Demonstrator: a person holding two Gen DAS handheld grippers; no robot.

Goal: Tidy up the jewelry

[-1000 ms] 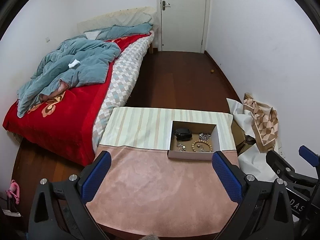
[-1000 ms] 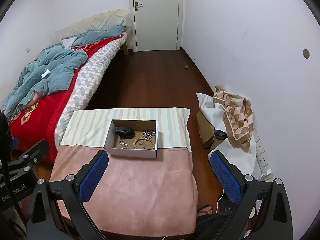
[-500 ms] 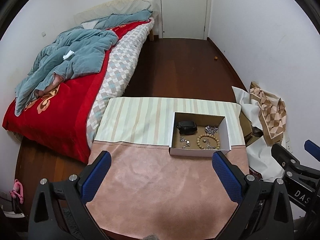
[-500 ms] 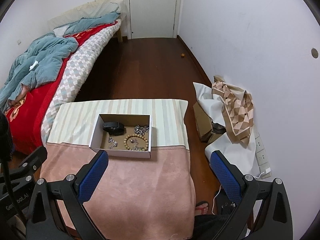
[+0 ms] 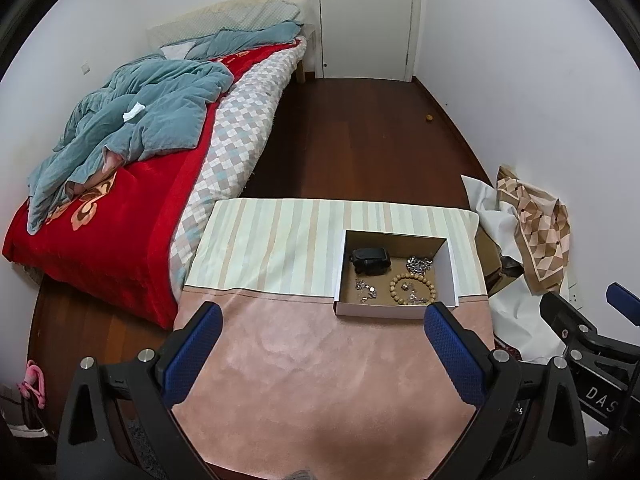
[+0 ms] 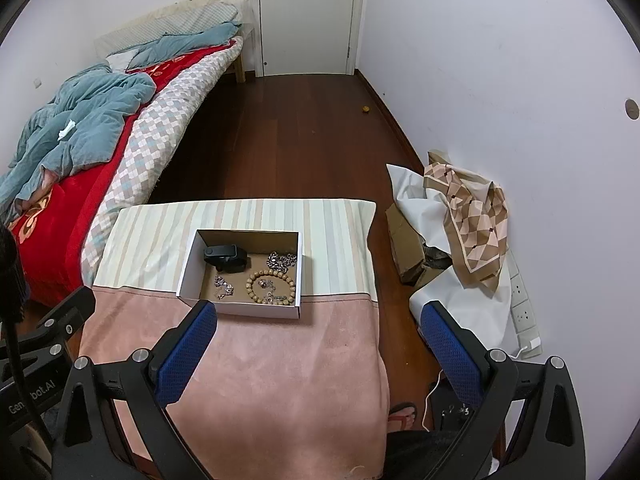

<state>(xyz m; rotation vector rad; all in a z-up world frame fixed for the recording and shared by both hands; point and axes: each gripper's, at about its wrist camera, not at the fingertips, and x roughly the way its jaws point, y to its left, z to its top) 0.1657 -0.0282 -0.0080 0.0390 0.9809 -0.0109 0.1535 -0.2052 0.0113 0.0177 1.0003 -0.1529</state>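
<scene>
A shallow white cardboard box (image 5: 394, 309) (image 6: 240, 308) sits on the cloth-covered table (image 5: 320, 380) (image 6: 280, 360). Inside lie a black watch (image 5: 370, 260) (image 6: 225, 258), a wooden bead bracelet (image 5: 412, 288) (image 6: 271, 286), a silver chain (image 5: 419, 265) (image 6: 282, 260) and small silver pieces (image 5: 366, 290) (image 6: 223, 286). My left gripper (image 5: 322, 320) hovers open over the pink cloth, short of the box. My right gripper (image 6: 318, 318) is open too, its left finger (image 6: 188, 344) just in front of the box's near wall. Neither holds anything.
A bed (image 5: 120, 200) with red cover and teal duvet runs along the left. White and patterned cloths (image 6: 468, 208) are heaped by the right wall, near a power strip (image 6: 522, 308). A person's sandalled foot (image 6: 402, 416) shows beside the table. A closed door (image 5: 364, 16) stands at the far end.
Both grippers have moved forward and tilted down toward the table, so the box sits closer and larger in both views. Both stay open and empty.
</scene>
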